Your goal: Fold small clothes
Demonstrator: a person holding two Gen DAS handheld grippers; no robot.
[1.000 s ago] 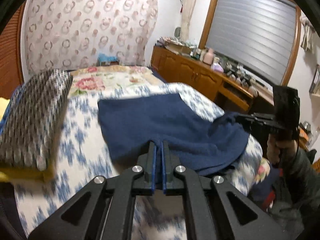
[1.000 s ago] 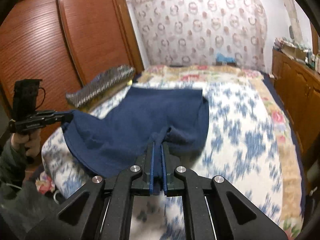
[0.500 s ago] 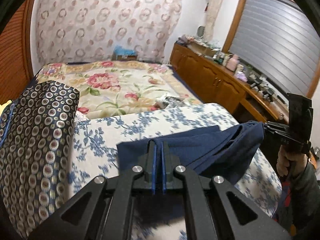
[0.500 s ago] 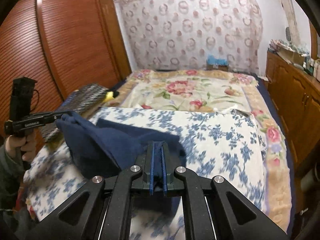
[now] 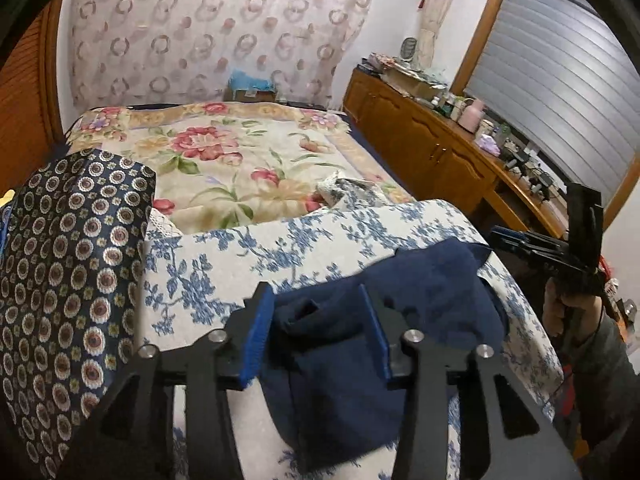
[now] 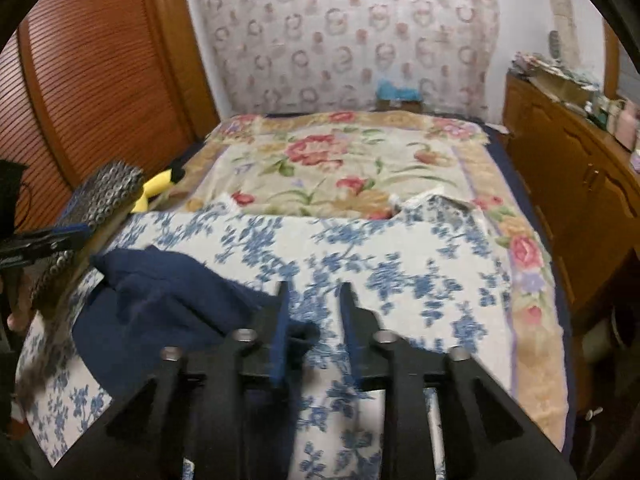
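Both claws, left claw (image 5: pixel 316 332) and right claw (image 6: pixel 312 328), have just opened, dropping the navy garment (image 5: pixel 432 300) they earlier pinched.

Dim indoor light, fisheye-bent black corners, slight motion blur up close.

Your left gripper (image 5: pixel 316 332) is black, with blue pads (image 5: pixel 256 338) and shiny round screws (image 5: pixel 218 336); your sleeve (image 5: pixel 600 364) is dark grey.

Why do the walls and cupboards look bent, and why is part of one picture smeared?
Left wrist view: the fisheye lens bows the wooden sideboard and darkens the corners; the navy garment looks fairly sharp. Right wrist view: the blue floral quilt is streaked, probably motion blur; the louvred wardrobe door curves too. Lighting is dim, without glare.
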